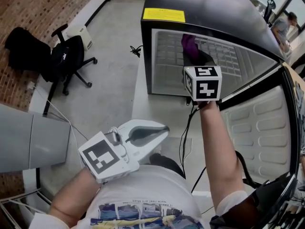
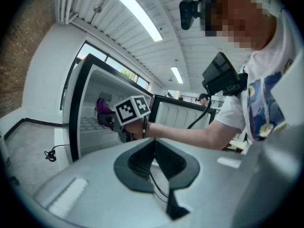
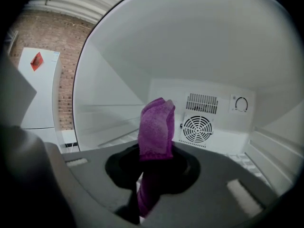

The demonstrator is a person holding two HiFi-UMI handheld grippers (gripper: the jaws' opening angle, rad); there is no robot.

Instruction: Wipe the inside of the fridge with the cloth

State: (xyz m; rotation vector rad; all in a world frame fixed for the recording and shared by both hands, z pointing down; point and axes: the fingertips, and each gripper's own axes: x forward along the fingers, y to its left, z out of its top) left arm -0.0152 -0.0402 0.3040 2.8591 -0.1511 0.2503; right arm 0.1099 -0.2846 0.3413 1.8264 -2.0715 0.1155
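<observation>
Writing: a yellow label (image 1: 163, 15) sits on the black top of the fridge (image 1: 209, 13); its print is too small to read. No brand name can be made out anywhere.
Markers: each gripper's cube carries black-and-white square patterns, with no letters.
Cloth: the purple cloth (image 3: 156, 129) is inside the open fridge and stands up from the right gripper (image 3: 154, 160). It is apart from the back wall.
Right claw: pinching the cloth, whose lower end hangs down through the gap between the jaws.
Left claw: the left gripper (image 2: 154, 146) has its jaws pressed together with nothing between them. It is held near the person's chest, well apart from the fridge.
Head view only: the door (image 1: 259, 128) is swung open to the right with its ribbed white liner showing. A black chair (image 1: 71, 56) stands on the grey floor near a brick wall (image 1: 43, 4). A cable (image 1: 136, 49) lies by the fridge's left side.
Right gripper view only: on the fridge's back wall are a round fan grille (image 3: 197, 128), a slotted vent (image 3: 202, 103) above it and a dial (image 3: 241, 104). Outside to the left a white cabinet bears a red tag (image 3: 36, 61), which is unreadable.
Left gripper view only: the person's head camera (image 2: 190, 6), ceiling strip lights, and the right arm reaching into the fridge with the cloth.
</observation>
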